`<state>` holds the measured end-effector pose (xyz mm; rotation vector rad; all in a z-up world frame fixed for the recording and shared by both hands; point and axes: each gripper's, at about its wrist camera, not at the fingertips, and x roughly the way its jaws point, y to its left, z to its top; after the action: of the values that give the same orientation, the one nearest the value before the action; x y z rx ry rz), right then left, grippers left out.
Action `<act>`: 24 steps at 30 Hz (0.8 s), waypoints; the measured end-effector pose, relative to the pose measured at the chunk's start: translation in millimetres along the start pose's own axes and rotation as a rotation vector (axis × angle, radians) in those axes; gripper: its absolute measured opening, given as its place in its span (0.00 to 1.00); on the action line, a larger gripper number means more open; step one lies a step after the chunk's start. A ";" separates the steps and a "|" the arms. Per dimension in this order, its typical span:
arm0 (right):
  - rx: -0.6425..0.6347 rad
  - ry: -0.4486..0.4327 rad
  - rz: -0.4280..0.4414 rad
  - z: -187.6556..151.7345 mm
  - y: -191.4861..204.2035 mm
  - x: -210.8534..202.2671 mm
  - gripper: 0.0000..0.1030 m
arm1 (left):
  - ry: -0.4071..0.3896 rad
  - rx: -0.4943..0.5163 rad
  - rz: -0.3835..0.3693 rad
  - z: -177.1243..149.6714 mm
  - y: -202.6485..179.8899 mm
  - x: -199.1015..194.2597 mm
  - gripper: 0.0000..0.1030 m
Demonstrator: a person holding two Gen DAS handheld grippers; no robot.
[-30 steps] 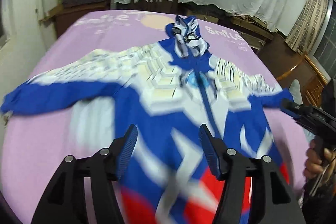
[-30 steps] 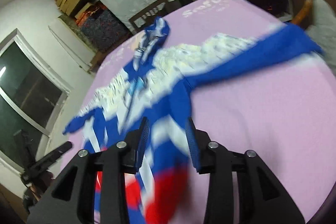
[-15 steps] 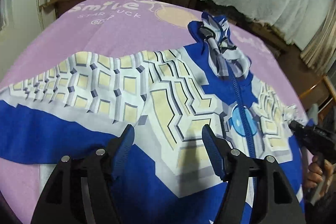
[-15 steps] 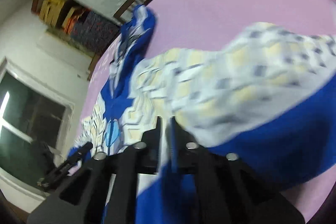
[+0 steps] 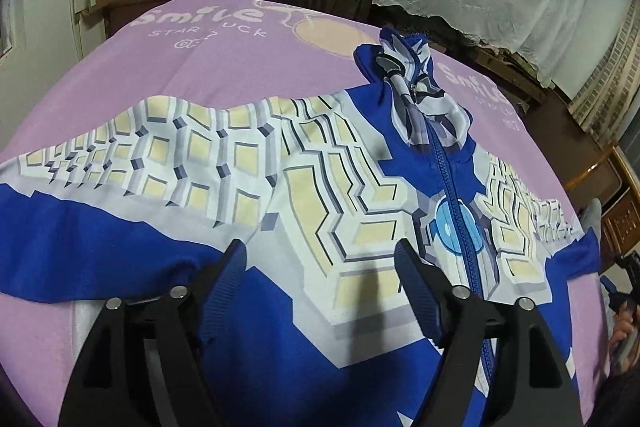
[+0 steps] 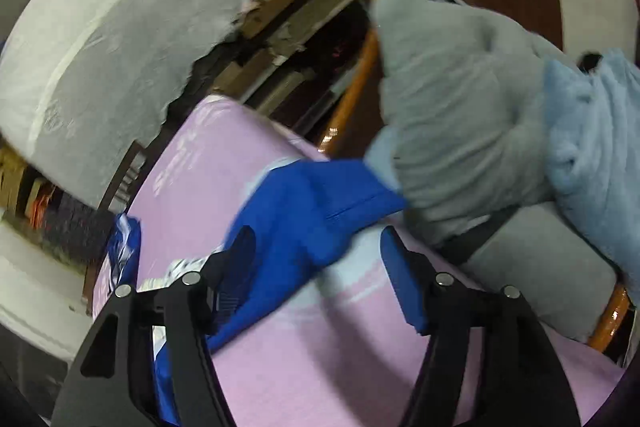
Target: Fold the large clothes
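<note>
**Operator:** Opening on both sides right now. My left gripper (image 5: 320, 267) has its jaws spreading with nothing between them; they hang just above the chest of the zip-up hooded jacket (image 5: 320, 187), over the cream-and-white panel print beside the blue zipper (image 5: 448, 187). My right gripper (image 6: 320, 267) is spreading too, and the blue cuff of the jacket's sleeve (image 6: 312, 211) lies between its fingers, but the pads aren't pressing on it, so nothing is gripped.

**Observer:** Where does the jacket sit overall?

**Operator:** Face up and zipped, flat on the pink printed blanket (image 5: 240, 67), hood (image 5: 408, 67) at the far end from my grippers, one sleeve stretched out to the left of the zipper. The other sleeve's end reaches the blanket's edge beside a grey cushion (image 6: 460, 107) on a wooden chair (image 6: 360, 75).

**Observer:** Which step is this?

**Operator:** I'd judge it as spread out and ready, with the first sleeve fold about to begin. Next, the right jaws need to close on that cuff and carry it across toward the zipper, while the left pins or takes the shoulder so the body doesn't drag. The right view is blurred, so I'd confirm the pinch first.
</note>
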<state>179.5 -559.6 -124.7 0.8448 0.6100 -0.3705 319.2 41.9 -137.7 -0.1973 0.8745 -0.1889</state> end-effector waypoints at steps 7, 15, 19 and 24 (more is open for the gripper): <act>0.125 0.096 0.010 17.4 -31.5 40.5 0.62 | 0.006 0.031 0.013 -0.9 -5.6 4.4 0.85; 0.042 -0.073 0.141 19.3 -10.8 7.5 0.09 | -0.071 -0.015 0.086 -0.6 4.7 -12.3 0.89; -0.019 -0.073 0.121 4.7 -9.2 -23.6 0.09 | -0.049 -0.081 0.123 2.4 21.7 -8.8 0.96; 0.111 0.025 0.110 -7.0 -44.5 -11.4 0.17 | -0.049 -0.087 0.130 3.6 23.8 -12.1 0.96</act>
<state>144.6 -580.8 -146.9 0.9865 0.5679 -0.2963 316.4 68.1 -132.4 -0.2242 0.8445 -0.0253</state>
